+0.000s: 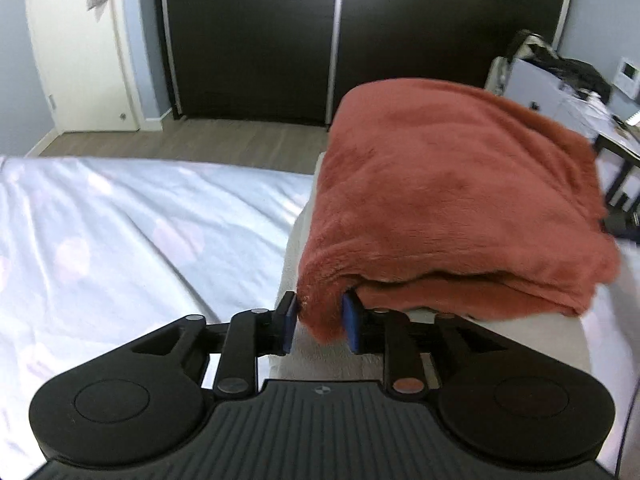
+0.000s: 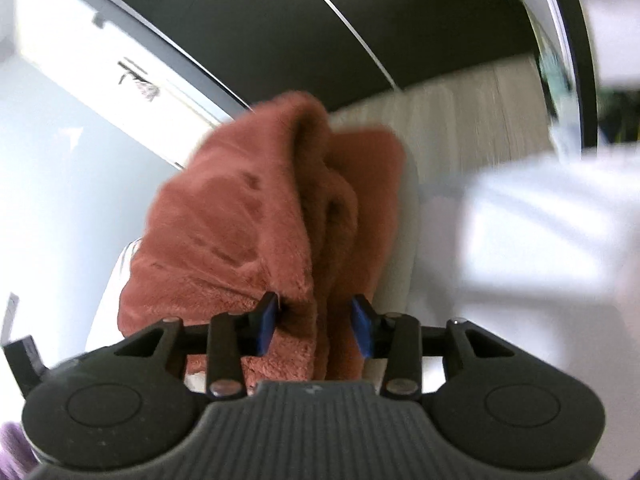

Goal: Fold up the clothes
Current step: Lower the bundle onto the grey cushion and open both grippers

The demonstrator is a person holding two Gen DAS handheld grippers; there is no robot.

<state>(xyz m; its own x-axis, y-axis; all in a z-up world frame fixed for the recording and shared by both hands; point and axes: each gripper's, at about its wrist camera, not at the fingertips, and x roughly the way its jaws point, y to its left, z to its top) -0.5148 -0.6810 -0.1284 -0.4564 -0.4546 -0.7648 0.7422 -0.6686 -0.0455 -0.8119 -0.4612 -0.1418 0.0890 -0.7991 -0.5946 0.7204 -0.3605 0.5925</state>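
Gripping: both claws hold the same rust-red fleece garment, one at each end.
Left claw: narrow, blue pads pinched on a near corner of the folded garment.
Right claw: blue pads set a little wider, thick bunched folds of the garment filling the gap; contact on the right pad is hard to make out.
Garment, left view: folded in layers, lying on a white fluffy cloth at the right edge of the bed.
Garment, right view: hangs in tall folds ahead of the claw, white cloth behind it; picture tilted and blurred.
Bed sheet: pale, faint pink spots, wrinkled, bare to the left of the garment.
Beyond the bed: wood floor, dark wardrobe doors, white door at left.
Far right: cluttered table, details too blurred to tell.
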